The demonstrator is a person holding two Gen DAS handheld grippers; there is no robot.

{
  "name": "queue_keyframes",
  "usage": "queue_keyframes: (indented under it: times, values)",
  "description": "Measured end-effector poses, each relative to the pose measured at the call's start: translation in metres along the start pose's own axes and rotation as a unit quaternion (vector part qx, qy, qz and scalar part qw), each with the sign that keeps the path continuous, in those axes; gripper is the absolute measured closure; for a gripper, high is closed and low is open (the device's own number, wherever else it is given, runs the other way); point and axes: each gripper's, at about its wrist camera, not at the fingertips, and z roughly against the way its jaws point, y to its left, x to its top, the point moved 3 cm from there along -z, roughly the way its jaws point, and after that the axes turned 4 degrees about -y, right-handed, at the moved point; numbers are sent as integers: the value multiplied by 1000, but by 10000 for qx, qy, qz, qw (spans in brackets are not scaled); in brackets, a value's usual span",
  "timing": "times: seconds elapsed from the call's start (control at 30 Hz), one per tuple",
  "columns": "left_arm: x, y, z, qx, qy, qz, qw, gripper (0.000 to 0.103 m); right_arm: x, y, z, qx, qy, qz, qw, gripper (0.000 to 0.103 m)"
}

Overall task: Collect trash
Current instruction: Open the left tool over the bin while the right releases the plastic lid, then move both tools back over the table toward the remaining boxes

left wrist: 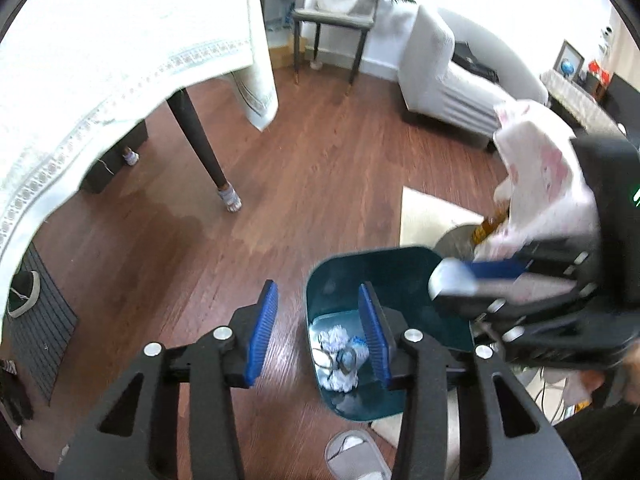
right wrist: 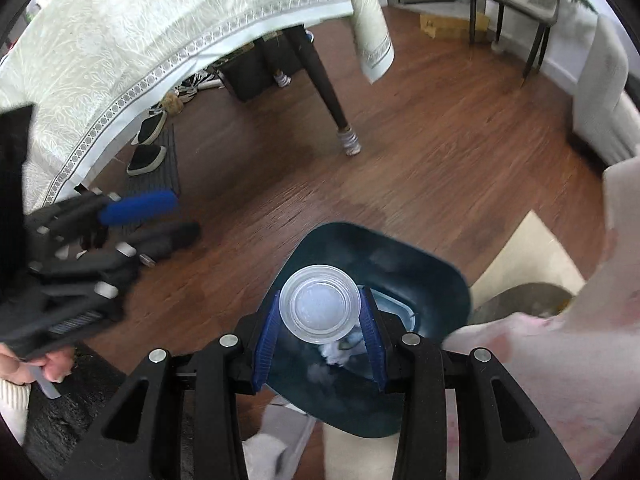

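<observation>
My right gripper (right wrist: 320,336) pinching a clear plastic cup (right wrist: 319,304) above the teal bin's rim (right wrist: 440,268), my left gripper (left wrist: 318,332) part-open and empty, bare wood floor (left wrist: 280,184) left, table leg (left wrist: 200,140) beyond

I'm working in a home's living room: reddish-brown wood plank floor (left wrist: 320,152), white patterned tablecloth (right wrist: 160,32) over a dark-legged table, white ribbed sofa (left wrist: 448,80), worn shoes (right wrist: 148,148) underneath.

Down on the wooden floor (left wrist: 320,168) stands the dark teal trash bin (left wrist: 340,280), a cream rug (left wrist: 428,216) just beside it, a grey slipper (left wrist: 352,456) near its base, the table leg (left wrist: 200,136) planted well apart.
</observation>
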Motion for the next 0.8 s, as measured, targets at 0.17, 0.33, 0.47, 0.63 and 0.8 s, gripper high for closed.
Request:
queue_keyframes:
  times: [0.17,0.33,0.47,0.63,0.8]
  values:
    - [18,1,20,-106,-334,310,9989,59,-19,-2,-33,-148,418,136,9989,63]
    - [28,-7,34,-116,-569,204,9981,58,-34,2,-53,-229,630,403,9969,63]
    - [33,-15,34,-168,-562,210,9981,58,-39,-1,-61,-320,692,419,9962,52]
    - [38,-27,46,-313,-705,196,9968,58,-40,0,-51,-145,546,392,9976,33]
    - [48,-40,60,-422,-838,182,9954,57,-37,6,-34,62,345,379,9987,30]
